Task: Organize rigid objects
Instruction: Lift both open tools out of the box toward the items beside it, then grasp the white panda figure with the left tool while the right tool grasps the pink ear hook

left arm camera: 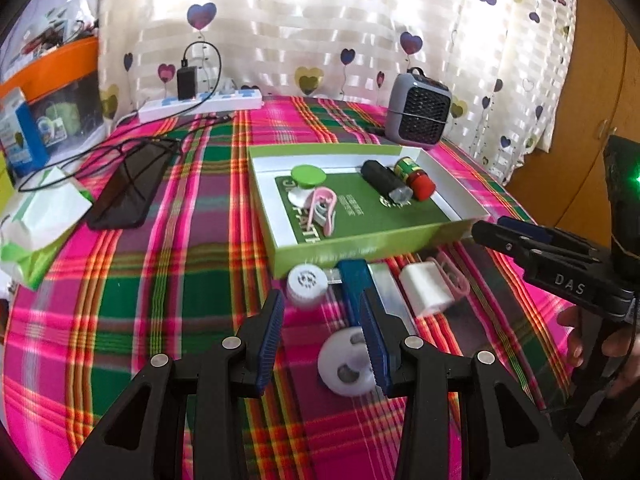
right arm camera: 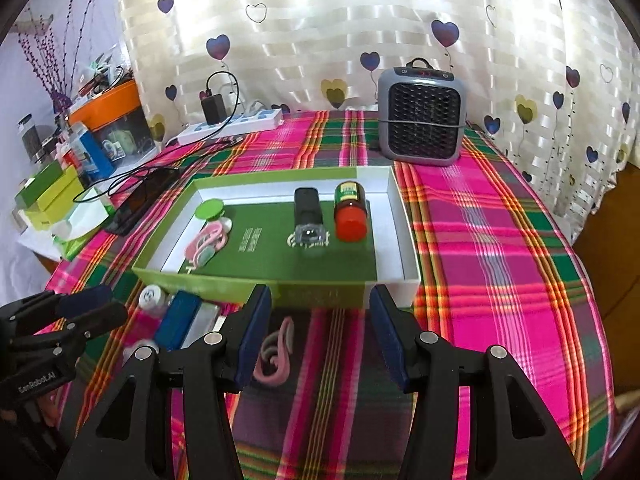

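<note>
Left hand-held gripper (left arm camera: 322,336) fills the foreground of its own view, jaws wide, nothing between the pads. White disc (left arm camera: 346,366) lies on the cloth just under its right finger, partly hidden by it. Ahead of the tips, in a row along the near wall of the green tray (left arm camera: 360,248): white cap (left arm camera: 306,282), blue-and-silver bar (left arm camera: 354,284), white plug (left arm camera: 424,286), pink clip (left arm camera: 456,276). The bar's long axis runs roughly along the gripper's pointing line, near end toward the tips.

Right hand-held gripper (right arm camera: 320,338) also wide and empty. The pink clip (right arm camera: 276,354) lies between and just below its fingers, nearer the left one, long axis pointing roughly toward the tray. Judgement: right hand is nearer the clip; left hand is nearer the disc, cap and bar.

Already in the tray: green lid (right arm camera: 210,209), pink clips (right arm camera: 208,242), black lighter-like item (right arm camera: 307,216), red-capped jar (right arm camera: 351,210). Loose pieces outside remain to be moved, so the task is partway.

Surface: desk under a pink-green plaid cloth (right arm camera: 480,240). Heater (right arm camera: 422,120), power strip (left arm camera: 200,104) and phone (left arm camera: 128,188) sit behind or beside the tray; heart-print curtain (right arm camera: 320,20) at the back.
</note>
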The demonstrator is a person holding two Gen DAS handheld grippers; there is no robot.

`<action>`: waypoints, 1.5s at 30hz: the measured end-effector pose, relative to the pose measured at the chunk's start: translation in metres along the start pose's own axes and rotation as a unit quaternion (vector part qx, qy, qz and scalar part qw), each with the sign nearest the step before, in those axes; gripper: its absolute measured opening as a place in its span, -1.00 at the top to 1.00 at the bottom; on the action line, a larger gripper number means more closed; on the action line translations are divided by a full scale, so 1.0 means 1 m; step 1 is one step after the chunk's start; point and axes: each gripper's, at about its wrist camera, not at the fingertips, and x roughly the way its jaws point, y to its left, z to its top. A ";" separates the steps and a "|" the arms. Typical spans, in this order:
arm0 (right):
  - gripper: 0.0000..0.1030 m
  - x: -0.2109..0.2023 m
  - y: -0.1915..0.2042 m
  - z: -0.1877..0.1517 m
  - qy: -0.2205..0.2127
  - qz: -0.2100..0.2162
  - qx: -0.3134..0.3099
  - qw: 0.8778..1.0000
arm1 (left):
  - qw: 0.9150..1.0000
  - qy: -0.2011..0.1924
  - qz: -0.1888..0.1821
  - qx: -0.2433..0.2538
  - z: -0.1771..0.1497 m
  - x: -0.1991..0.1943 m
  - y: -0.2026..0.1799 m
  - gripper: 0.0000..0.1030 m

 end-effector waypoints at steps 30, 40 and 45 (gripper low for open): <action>-0.02 -0.004 0.002 -0.024 0.010 0.011 0.006 1.000 | 0.997 0.054 -0.050 -0.021 -0.023 0.021 -0.008 0.24; -0.02 0.005 0.004 -0.026 0.027 0.014 0.004 1.000 | 0.996 0.053 -0.061 -0.041 -0.024 0.022 -0.003 0.24; -0.02 0.011 0.008 -0.029 0.039 0.019 -0.001 0.999 | 0.996 0.049 -0.058 -0.051 -0.025 0.020 0.003 0.25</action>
